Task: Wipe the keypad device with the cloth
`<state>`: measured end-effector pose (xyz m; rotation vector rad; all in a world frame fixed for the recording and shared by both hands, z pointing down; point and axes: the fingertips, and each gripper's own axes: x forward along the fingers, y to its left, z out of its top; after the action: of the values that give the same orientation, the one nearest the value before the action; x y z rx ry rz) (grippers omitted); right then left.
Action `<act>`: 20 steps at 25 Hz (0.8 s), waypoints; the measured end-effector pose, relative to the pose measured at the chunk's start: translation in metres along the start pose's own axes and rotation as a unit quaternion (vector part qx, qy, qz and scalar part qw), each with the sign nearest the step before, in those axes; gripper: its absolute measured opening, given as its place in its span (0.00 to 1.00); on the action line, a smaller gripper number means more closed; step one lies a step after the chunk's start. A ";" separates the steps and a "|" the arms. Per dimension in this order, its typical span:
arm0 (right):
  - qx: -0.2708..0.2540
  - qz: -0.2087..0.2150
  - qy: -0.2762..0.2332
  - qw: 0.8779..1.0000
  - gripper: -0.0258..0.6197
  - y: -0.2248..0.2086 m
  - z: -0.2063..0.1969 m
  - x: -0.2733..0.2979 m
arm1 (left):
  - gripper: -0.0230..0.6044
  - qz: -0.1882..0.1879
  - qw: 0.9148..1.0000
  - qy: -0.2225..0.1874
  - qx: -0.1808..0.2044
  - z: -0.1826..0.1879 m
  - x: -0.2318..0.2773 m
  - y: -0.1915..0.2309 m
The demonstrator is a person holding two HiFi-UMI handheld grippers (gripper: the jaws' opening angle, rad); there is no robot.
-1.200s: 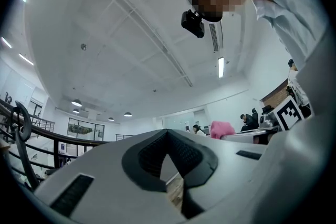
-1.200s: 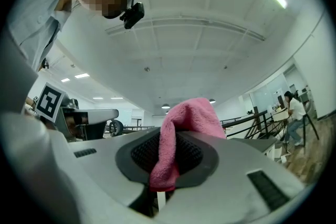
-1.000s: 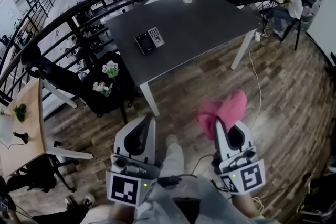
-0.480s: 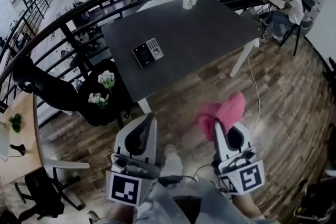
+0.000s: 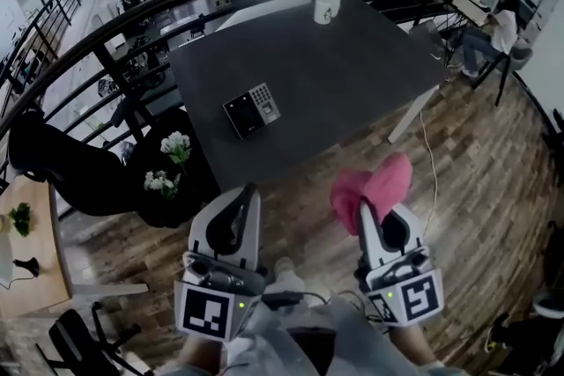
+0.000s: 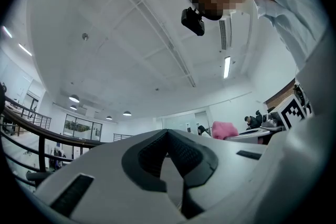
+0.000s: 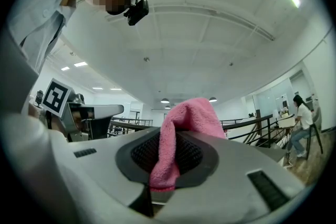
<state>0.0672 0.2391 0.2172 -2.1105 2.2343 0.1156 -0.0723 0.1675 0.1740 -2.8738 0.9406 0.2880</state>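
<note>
Each of my cubes carries a black-and-white square marker; the print on the keys of the keypad device point(image 5: 252, 110) is too small to read. The device is a flat dark slab with a black screen on its left half and a pale grid of keys on its right. It lies on the dark surface point(image 5: 352, 57), toward the surface's 8 o'clock corner and at 12 o'clock from my left gripper point(image 5: 245, 191), well apart from both grippers. My left fingers point(image 6: 144, 157) are together at the tips. My right gripper point(image 5: 366, 209) has its fingers point(image 7: 202, 157) clamped on the pink cloth point(image 5: 374, 187), which bunches up above them.
</note>
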 end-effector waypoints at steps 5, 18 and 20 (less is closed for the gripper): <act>0.014 0.008 0.000 1.000 0.13 -0.010 -0.007 0.045 | 0.05 0.014 1.000 0.001 0.005 -0.007 0.022 0.035; -0.002 0.040 0.001 0.999 0.13 -0.002 -0.023 0.119 | 0.05 0.051 0.999 0.006 0.017 -0.032 0.040 0.094; 0.001 0.045 0.006 0.999 0.13 -0.001 -0.026 0.124 | 0.05 0.054 0.998 0.011 0.016 -0.035 0.041 0.096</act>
<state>0.0607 0.1133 0.2310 -2.0155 2.3358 0.1067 -0.0919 0.0609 0.1956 -2.8085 1.0952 0.2485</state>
